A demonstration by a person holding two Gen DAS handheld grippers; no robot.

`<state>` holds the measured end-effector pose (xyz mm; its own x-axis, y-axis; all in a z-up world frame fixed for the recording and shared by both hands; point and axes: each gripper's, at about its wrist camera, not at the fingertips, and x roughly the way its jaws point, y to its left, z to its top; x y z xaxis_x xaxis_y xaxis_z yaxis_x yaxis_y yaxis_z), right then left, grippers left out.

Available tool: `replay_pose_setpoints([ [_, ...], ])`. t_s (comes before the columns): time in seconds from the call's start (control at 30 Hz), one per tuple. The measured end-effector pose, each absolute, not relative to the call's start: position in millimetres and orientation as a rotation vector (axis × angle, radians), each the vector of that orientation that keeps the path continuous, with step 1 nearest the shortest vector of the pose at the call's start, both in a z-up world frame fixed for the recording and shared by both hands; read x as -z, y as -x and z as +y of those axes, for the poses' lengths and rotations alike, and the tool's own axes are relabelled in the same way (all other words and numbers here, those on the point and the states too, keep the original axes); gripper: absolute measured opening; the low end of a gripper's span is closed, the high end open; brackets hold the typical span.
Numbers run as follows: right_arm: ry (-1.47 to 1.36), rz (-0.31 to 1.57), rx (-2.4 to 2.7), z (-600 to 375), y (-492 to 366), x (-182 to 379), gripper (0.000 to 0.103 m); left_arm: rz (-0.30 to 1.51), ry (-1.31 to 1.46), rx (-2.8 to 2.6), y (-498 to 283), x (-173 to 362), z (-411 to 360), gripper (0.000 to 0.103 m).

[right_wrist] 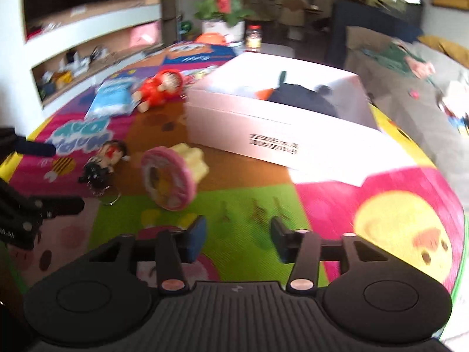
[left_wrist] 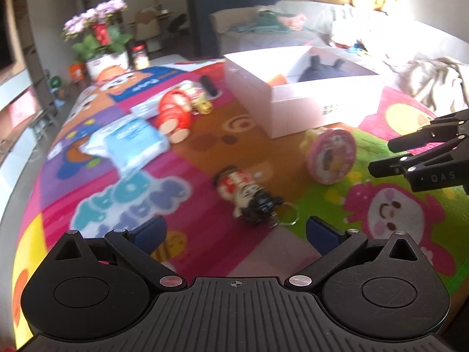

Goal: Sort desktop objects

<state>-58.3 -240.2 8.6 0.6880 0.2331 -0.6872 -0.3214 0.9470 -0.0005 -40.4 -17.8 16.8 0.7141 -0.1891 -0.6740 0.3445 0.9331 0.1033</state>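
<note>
Across a cartoon-printed play mat point(left_wrist: 205, 152), soft-looking and laid out in bright colour blocks, the objects are being seen from two low angles. Farthest left, a flat blue-and-white crinkled plastic packet point(left_wrist: 129, 143) is lying on a purple patch. Just right of it, a glossy red-robed figurine point(left_wrist: 174, 111) is lying on its side, its tan feet turned toward the left wrist camera.

Lower and nearer the middle, a small keychain figurine point(left_wrist: 249, 193) with a red-and-white head, black body and a thin metal ring is lying on its side. It is being framed just ahead of the left gripper point(left_wrist: 234, 234), slightly right of centre between the blue-padded fingers point(left_wrist: 149, 231); those jaws are spread wide with nothing between them and nothing touched.

Further right, a round pink-rimmed toy point(left_wrist: 329, 155) with a pale yellow lobed back is resting tilted on its edge, near the corner of a pale pink cardboard box point(left_wrist: 293, 108), open-topped and holding dark and orange items.

In the right wrist view, the right gripper point(right_wrist: 237, 237) is being held over a green patch with its jaws partly spread and empty; the round toy point(right_wrist: 170, 176) is lying ahead and to the left of its left finger, apart from it.
</note>
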Motion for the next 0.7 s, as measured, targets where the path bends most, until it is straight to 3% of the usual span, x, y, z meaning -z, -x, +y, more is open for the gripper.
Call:
replay_pose_setpoints([
  [0.4,0.132,0.679,-0.336,-240.9,75.7,-18.2,0.073,0.692,-0.385,0.213,14.7,-10.5,-16.6,0.103],
  [0.7,0.262,0.646,-0.371,-160.7,59.5,-11.3,0.077,0.697,-0.260,0.168,24.0,-18.7,17.7,0.103],
])
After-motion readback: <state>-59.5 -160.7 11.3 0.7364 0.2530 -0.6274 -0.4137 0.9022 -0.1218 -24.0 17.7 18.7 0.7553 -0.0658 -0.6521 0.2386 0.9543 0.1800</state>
